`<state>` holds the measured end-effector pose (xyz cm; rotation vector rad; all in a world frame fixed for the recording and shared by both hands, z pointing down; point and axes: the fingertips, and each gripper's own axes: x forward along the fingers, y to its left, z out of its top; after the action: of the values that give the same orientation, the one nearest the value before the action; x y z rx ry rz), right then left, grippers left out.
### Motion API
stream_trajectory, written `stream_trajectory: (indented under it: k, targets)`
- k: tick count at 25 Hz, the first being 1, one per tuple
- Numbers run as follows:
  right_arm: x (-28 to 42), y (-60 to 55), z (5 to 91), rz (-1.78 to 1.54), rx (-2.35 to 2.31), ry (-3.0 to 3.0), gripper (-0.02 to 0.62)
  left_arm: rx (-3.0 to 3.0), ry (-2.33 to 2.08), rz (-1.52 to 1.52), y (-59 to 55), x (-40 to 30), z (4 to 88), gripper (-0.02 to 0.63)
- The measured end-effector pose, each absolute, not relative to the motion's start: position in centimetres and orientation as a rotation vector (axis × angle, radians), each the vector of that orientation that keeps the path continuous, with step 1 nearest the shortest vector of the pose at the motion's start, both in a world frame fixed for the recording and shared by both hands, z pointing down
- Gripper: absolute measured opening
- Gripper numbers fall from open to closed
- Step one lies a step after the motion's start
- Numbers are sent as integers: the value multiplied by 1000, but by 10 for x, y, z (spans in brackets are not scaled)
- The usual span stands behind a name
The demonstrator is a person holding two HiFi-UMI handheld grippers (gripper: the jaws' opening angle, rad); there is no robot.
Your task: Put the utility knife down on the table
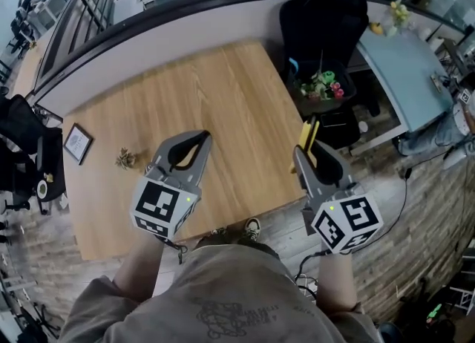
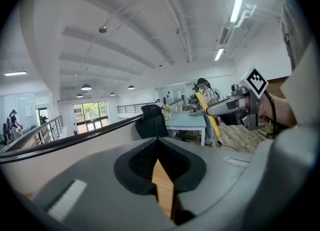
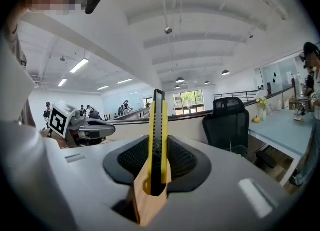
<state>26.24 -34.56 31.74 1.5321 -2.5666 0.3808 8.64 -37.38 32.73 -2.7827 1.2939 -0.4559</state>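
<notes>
The utility knife (image 3: 157,140) is a slim yellow-and-black bar. It is probably light, stiff and smooth-sided, so it could pivot or slip in a loose pinch. The right gripper (image 3: 157,177) is clamped low on its handle, and most of its length stands clear above the jaws. It hangs in the air about over the right edge of the table (image 1: 223,89), toward the near corner. The left gripper (image 2: 161,172), jaws together on nothing, hovers by the near edge.
</notes>
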Motion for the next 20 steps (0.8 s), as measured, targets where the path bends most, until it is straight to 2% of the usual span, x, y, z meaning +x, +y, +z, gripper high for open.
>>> stream_trajectory:
  k: [9,20]
  targets:
    - [220,-442,355,471,1401,-2533,124,-2739,1379,-526,-442,54,355,2]
    - [189,-530,478,631,1248,-2328,124,-2839,1476,-725,-506,36,462,2]
